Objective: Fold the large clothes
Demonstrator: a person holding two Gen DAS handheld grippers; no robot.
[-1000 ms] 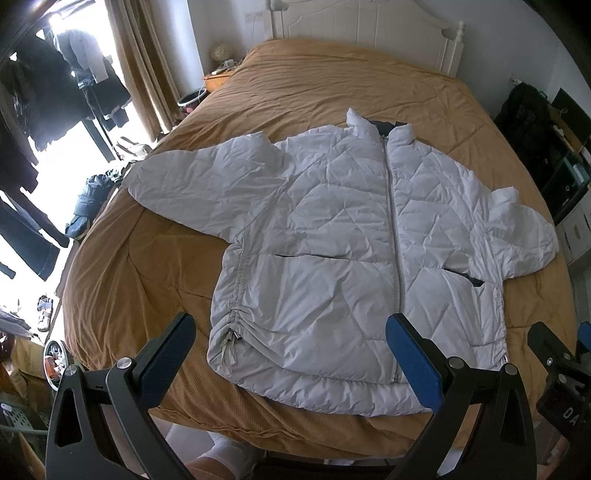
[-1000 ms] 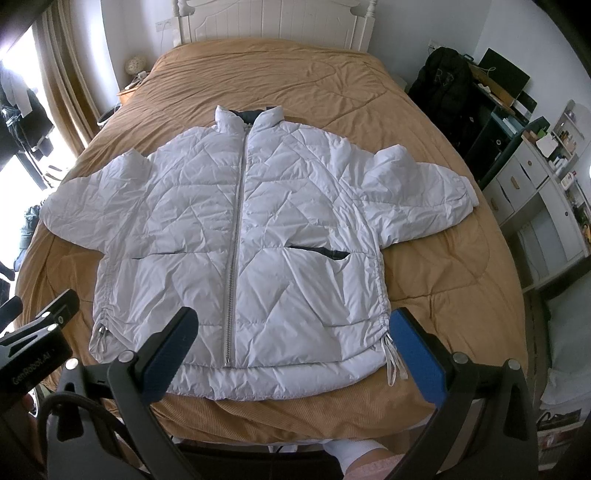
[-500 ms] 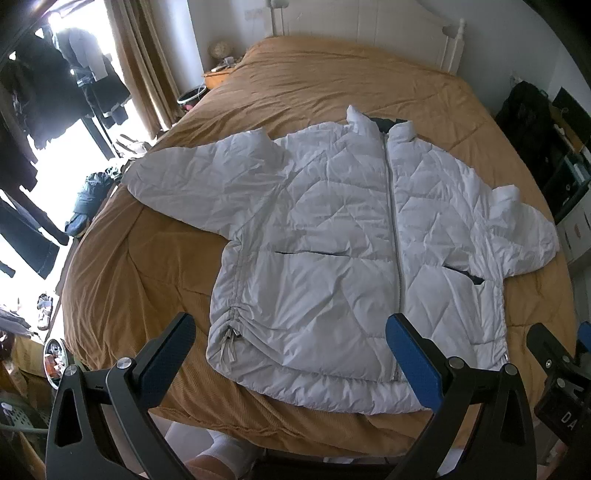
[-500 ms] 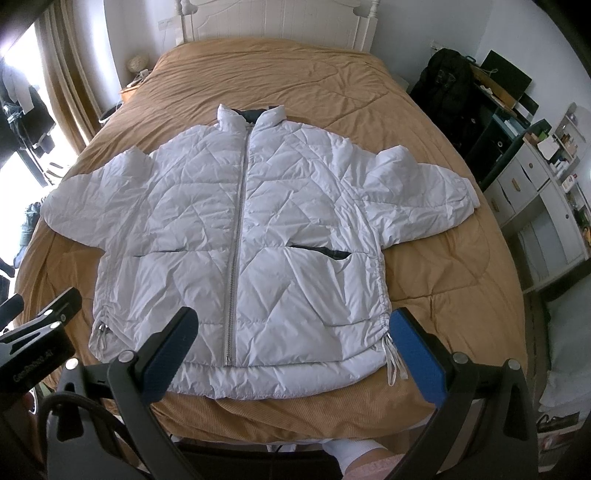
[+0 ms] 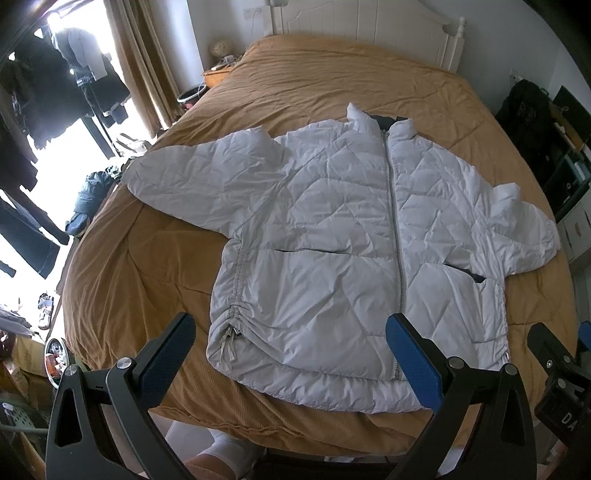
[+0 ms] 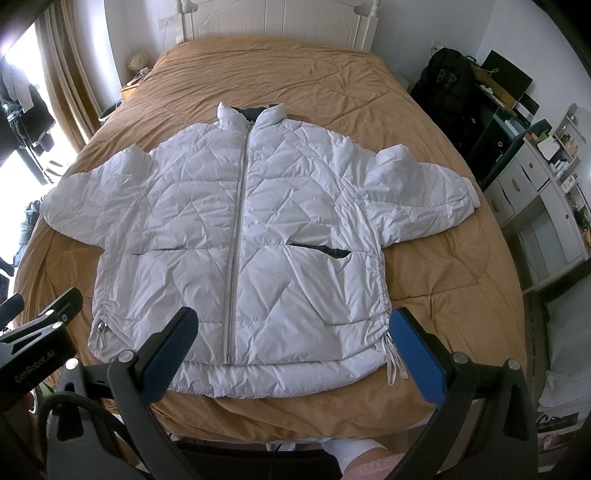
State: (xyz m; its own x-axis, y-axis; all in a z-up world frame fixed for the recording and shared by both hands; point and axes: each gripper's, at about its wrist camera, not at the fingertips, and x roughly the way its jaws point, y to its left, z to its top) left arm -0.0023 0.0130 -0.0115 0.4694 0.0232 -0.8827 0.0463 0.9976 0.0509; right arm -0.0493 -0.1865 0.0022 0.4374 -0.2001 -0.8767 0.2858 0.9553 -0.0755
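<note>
On the bed [image 6: 424,122], toward its foot edge: white puffer jacket [image 6: 236,236] spread flat, zipped, collar toward the headboard [image 6: 277,22], unchanged from a second ago; left gripper [image 5: 291,354] and right gripper [image 6: 291,350] likewise unmoved, jaws wide apart, empty, above the hem; dark bag [image 6: 447,88] beside the right edge

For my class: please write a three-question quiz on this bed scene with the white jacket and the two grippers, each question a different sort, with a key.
1. True or false: the white jacket lies spread flat on the brown bedspread, zipped up.
2. Multiple choice: the left gripper is A) shut on a sleeve, B) open and empty, C) out of view.
3. Fill in: the jacket's collar points towards the white ____.

Key: 1 true; 2 B; 3 headboard.
</note>
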